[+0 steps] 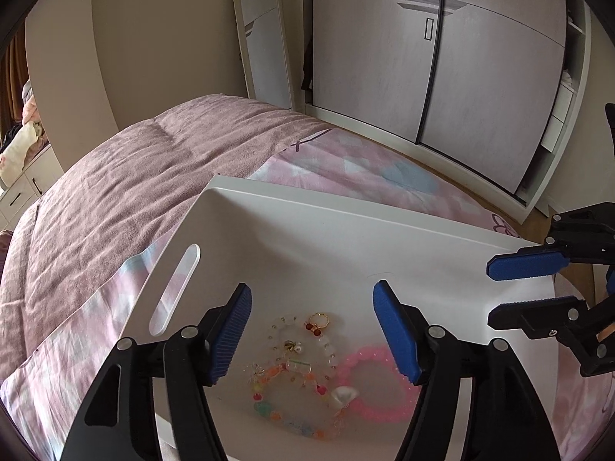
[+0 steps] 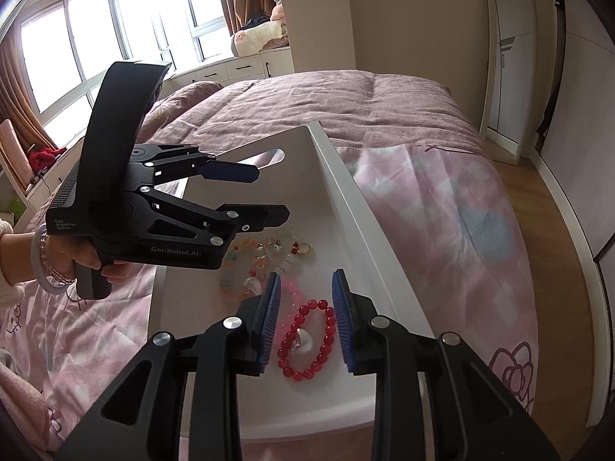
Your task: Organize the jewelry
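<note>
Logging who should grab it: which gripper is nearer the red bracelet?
Right. The right gripper hangs open directly over the red bracelet; the left gripper, also open, is farther up the tray, over the mixed pile.

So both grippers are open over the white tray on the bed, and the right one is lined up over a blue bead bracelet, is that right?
Not quite: the bracelet is red, not blue, as the right wrist view shows. The rest stands: the left gripper and the right gripper are both open over the white tray on the bed.

Left gripper (image 1: pixel 312 330) and right gripper (image 2: pixel 304 320) both hover, fingers apart
</note>
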{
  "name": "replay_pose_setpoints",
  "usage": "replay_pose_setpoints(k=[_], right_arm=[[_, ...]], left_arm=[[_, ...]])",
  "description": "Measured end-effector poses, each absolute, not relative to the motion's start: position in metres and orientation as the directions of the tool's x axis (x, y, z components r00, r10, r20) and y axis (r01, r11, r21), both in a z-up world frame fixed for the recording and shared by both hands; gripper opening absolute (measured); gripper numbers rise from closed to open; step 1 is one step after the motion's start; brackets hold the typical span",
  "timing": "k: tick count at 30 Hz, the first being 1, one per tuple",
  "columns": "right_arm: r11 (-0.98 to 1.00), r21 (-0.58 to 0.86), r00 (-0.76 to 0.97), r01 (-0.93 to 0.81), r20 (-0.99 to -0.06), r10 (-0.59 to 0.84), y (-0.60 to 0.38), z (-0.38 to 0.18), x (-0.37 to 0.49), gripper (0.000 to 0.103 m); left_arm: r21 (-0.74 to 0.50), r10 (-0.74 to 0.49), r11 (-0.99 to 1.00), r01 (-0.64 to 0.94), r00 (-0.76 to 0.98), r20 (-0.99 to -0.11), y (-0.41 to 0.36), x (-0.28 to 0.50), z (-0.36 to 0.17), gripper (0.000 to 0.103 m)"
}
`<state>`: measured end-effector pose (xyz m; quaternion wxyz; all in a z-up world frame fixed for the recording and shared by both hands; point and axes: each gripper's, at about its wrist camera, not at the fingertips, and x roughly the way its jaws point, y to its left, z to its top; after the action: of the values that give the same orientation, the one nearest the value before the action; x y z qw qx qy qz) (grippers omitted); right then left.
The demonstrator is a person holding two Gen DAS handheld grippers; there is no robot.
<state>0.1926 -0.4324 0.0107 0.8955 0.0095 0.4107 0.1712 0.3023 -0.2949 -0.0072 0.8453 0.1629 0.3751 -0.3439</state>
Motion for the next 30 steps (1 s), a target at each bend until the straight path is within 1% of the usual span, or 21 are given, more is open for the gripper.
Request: replay_pose_setpoints(k=[1, 2, 4, 9, 11, 14, 15, 16, 21, 22, 23, 27, 30], right_arm=[[0.942, 0.160, 0.606, -0.295, -0.731, 0.314, -0.433, 0.011, 0.193, 0.043], [0.943, 0.159, 0.610, -0.292, -0.728, 0.311, -0.434, 0.013, 0.193, 0.045], [0.946, 0.150, 0.620, -0.286, -0.724, 0.302, -0.433, 0.016, 0.192, 0.052], [0.949, 0.143, 0.639, -0.280, -0.710, 0.296, -0.430, 0.028, 0.190, 0.061], [0.950, 0.139, 0.649, -0.279, -0.702, 0.294, -0.428, 0.034, 0.188, 0.068], [0.951, 0.124, 0.666, -0.284, -0.688, 0.289, -0.423, 0.044, 0.184, 0.073], [0.951, 0.121, 0.672, -0.285, -0.682, 0.288, -0.421, 0.048, 0.182, 0.074], [0.951, 0.118, 0.679, -0.285, -0.676, 0.287, -0.420, 0.052, 0.180, 0.078], [0.955, 0.096, 0.713, -0.280, -0.645, 0.273, -0.417, 0.073, 0.164, 0.087], [0.958, 0.089, 0.724, -0.274, -0.637, 0.266, -0.418, 0.077, 0.159, 0.093], [0.960, 0.085, 0.737, -0.266, -0.624, 0.260, -0.419, 0.082, 0.155, 0.097], [0.966, 0.095, 0.783, -0.241, -0.569, 0.251, -0.425, 0.103, 0.137, 0.098], [0.970, 0.114, 0.821, -0.214, -0.516, 0.242, -0.432, 0.117, 0.119, 0.098]], left_arm=[[0.023, -0.458, 0.711, 0.703, 0.487, -0.744, -0.295, 0.301, -0.006, 0.074], [0.029, -0.456, 0.711, 0.702, 0.492, -0.741, -0.294, 0.300, -0.004, 0.076], [0.038, -0.456, 0.715, 0.698, 0.507, -0.731, -0.292, 0.297, 0.001, 0.083], [0.052, -0.447, 0.747, 0.663, 0.558, -0.700, -0.282, 0.292, 0.021, 0.092], [0.048, -0.442, 0.762, 0.646, 0.572, -0.691, -0.275, 0.290, 0.030, 0.093], [0.049, -0.427, 0.781, 0.623, 0.589, -0.686, -0.265, 0.287, 0.042, 0.095], [0.047, -0.424, 0.785, 0.618, 0.591, -0.686, -0.262, 0.285, 0.046, 0.097], [0.046, -0.421, 0.789, 0.613, 0.593, -0.686, -0.258, 0.283, 0.049, 0.099], [0.054, -0.409, 0.814, 0.578, 0.637, -0.654, -0.237, 0.260, 0.069, 0.099], [0.051, -0.408, 0.820, 0.570, 0.645, -0.646, -0.232, 0.255, 0.073, 0.099], [0.047, -0.407, 0.826, 0.561, 0.653, -0.639, -0.228, 0.250, 0.076, 0.099], [0.032, -0.398, 0.855, 0.517, 0.696, -0.598, -0.213, 0.226, 0.089, 0.099], [-0.022, -0.404, 0.883, 0.469, 0.735, -0.544, -0.199, 0.204, 0.096, 0.099]])
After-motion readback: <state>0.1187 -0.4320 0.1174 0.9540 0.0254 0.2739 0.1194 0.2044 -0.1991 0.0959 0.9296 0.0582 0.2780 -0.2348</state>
